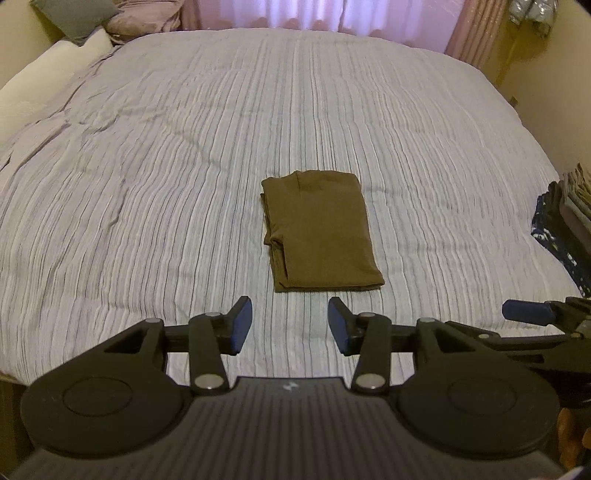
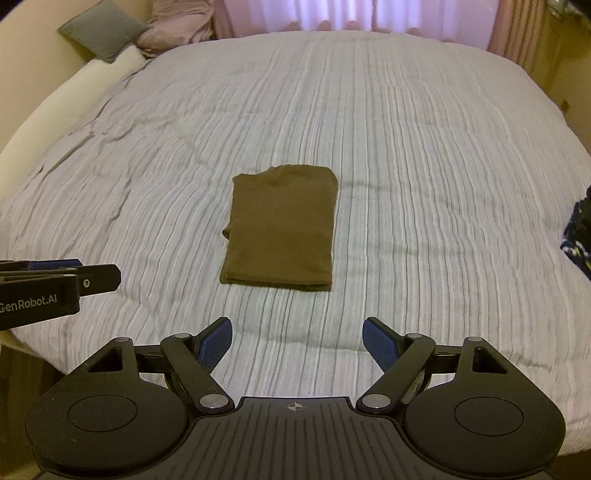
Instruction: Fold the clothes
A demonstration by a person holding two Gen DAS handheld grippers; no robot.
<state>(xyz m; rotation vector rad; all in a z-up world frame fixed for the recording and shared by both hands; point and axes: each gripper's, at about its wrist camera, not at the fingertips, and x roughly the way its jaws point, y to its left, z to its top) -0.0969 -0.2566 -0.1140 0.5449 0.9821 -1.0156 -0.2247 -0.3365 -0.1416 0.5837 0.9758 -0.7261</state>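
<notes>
1. On the striped bed point(image 1: 147, 166), at the centre, a folded brown garment point(image 1: 319, 229) is laid flat.
2. At 6 o'clock from it, the left gripper point(image 1: 290, 325) is seen about half open, with nothing between its blue pads point(image 1: 242, 325).
3. At 6 o'clock in the right wrist view, the right gripper point(image 2: 297, 345) is spread wide and empty.
4. At 3 o'clock, patterned dark cloth point(image 1: 554, 229) is seen.

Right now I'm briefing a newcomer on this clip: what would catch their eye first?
A brown folded garment lies flat and alone in the middle of a striped bedspread. Both grippers, left and right, hang above the bed's near edge, jaws apart with nothing between them. Pillows are heaped at the far left corner, by a bright curtain.
</notes>
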